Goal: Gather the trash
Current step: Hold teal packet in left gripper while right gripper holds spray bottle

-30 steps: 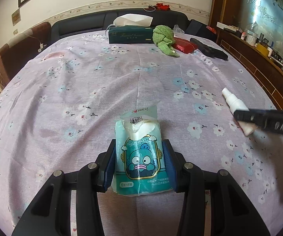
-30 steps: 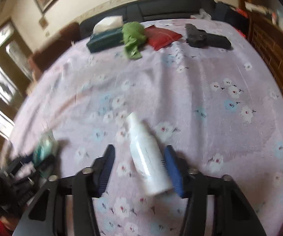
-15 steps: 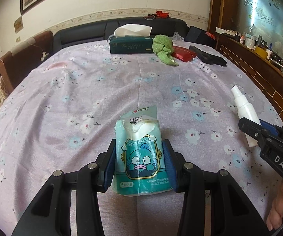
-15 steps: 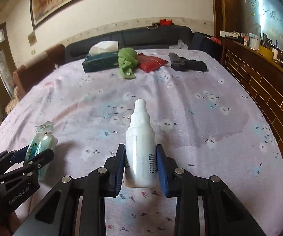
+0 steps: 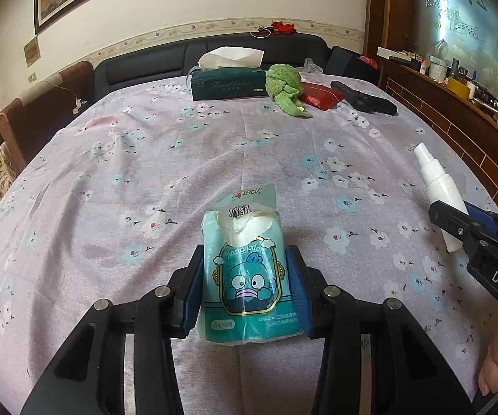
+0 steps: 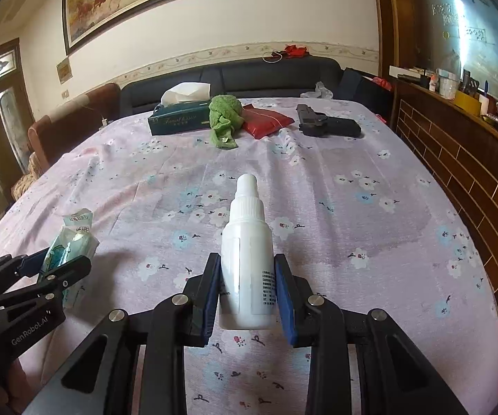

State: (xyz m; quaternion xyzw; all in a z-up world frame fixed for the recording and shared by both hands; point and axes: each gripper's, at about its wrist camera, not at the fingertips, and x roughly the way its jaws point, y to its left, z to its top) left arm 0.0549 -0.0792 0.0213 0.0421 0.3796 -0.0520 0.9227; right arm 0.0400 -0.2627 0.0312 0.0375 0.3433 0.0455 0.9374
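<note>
While right gripper (image 6: 247,285) clamps spray bottle (image 6: 247,259), both now hang higher.

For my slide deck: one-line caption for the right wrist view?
Right gripper clamps a white spray bottle above the floral tablecloth; left gripper holds a tissue pack.

Soft daylight, sharp centre, heavy fisheye bend

Both views are evenly lit and unblurred; glare whitens the framed painting (image 6: 138,10) at upper left and the glossy wall panel (image 6: 463,24) at upper right, straight lines bow outward, and the frame corners fall to black vignette.
</note>
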